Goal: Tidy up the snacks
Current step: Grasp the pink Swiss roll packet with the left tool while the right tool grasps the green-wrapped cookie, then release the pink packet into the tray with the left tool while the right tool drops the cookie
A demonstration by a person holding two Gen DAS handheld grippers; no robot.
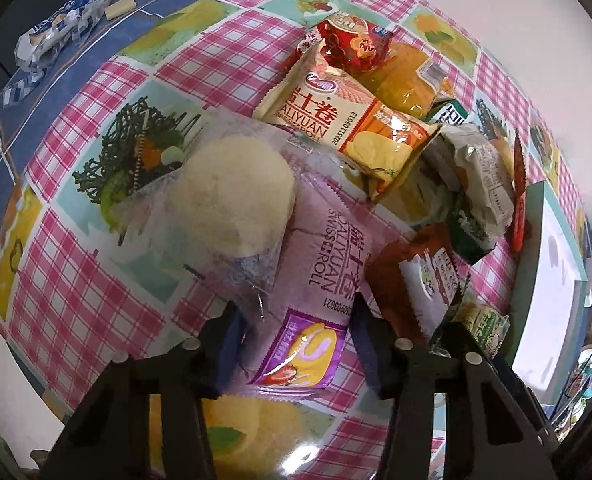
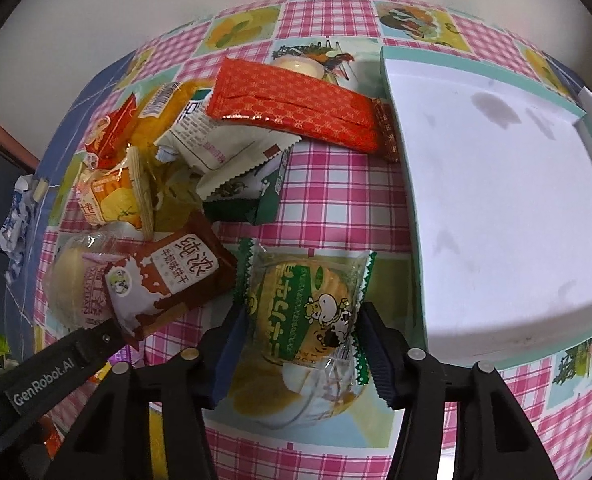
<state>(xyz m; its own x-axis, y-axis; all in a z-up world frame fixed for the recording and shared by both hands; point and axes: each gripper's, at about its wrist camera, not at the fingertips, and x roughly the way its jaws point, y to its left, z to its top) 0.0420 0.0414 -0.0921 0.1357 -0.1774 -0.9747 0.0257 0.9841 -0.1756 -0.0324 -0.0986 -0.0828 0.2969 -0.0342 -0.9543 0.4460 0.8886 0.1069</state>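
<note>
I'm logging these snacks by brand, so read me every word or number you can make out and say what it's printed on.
"DALIYUAN SWISSROLL": purple Swiss roll pack between the left gripper fingers.
"DALIYUAN ... ROLL", "20251103G13": yellow Swiss roll pack.
"GenRobot.AI": left gripper's arm, in the right view.
Green cake pack between the right gripper fingers: lettering too warped to read.
Brown biscuit pack: Chinese characters, illegible to me.
Other wrappers: too small or blurred.

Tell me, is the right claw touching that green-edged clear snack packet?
Touching. The right wrist view shows the claw with both blue pads pressed against the green-edged clear snack packet's sides.
</note>
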